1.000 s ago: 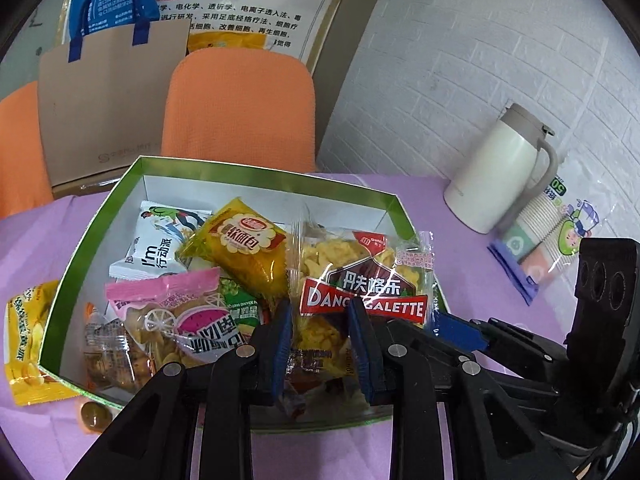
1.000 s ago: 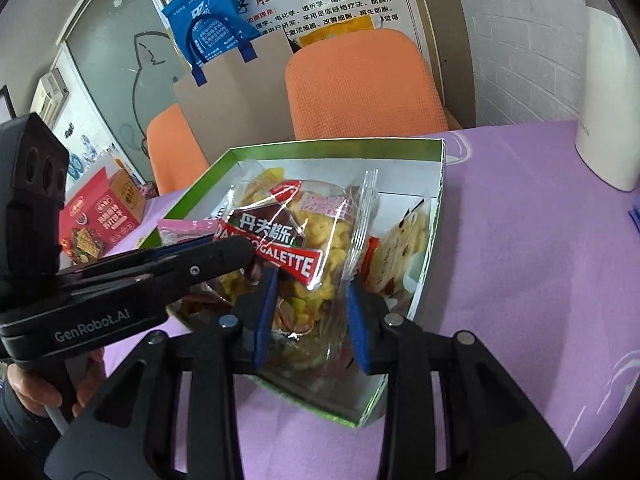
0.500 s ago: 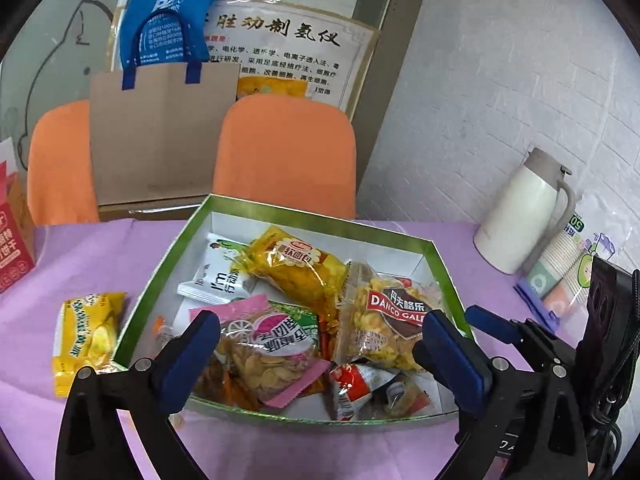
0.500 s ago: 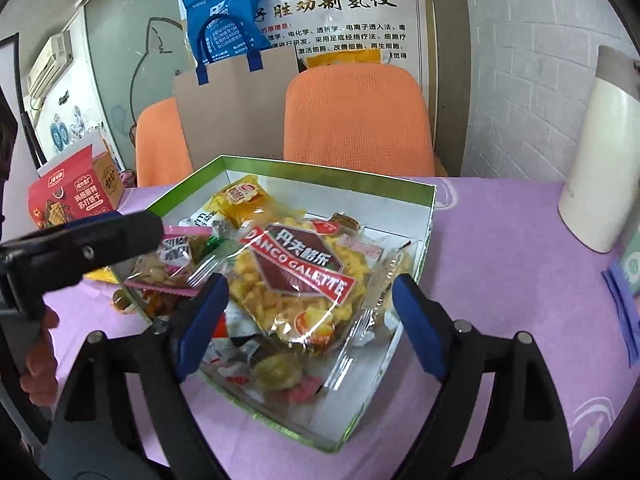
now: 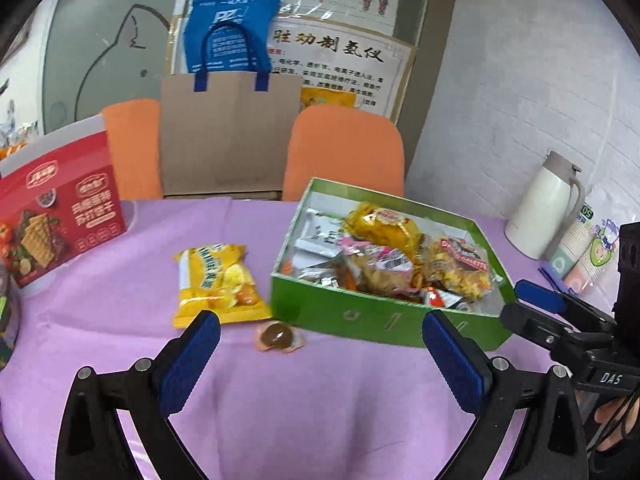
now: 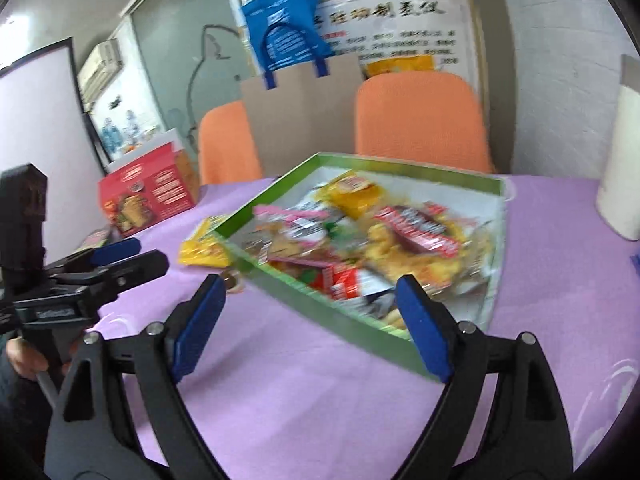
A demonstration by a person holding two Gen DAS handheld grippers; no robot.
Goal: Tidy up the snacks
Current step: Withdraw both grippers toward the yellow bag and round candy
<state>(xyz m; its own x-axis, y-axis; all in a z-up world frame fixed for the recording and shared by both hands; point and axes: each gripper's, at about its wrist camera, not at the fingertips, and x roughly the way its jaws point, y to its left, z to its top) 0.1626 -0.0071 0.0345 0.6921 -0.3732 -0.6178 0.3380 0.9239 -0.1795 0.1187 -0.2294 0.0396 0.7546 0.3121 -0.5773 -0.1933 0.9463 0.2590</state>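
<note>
Both your left gripper (image 5: 320,332) and right gripper (image 6: 314,304) gape empty, because the yellow packet (image 5: 218,282) just ahead-left of your left one sits outside the green box (image 5: 384,320).

My left camera looks forward along its fingers from low over the purple table (image 5: 304,408), facing the orange chairs at 12 o'clock, with the green box (image 5: 380,316) near at 1 o'clock and the yellow bag (image 5: 218,284) at 11. My right camera sits farther right, also low and near, facing the same wall, the box (image 6: 320,292) straight ahead and blurred. Both views share the box, the yellow bag (image 6: 200,252), the red carton (image 5: 60,216) (image 6: 148,196) and the blue tote. Each view catches the other gripper at its edge: right gripper (image 5: 560,316) at 3 o'clock, left gripper (image 6: 100,268) at 9.
</note>
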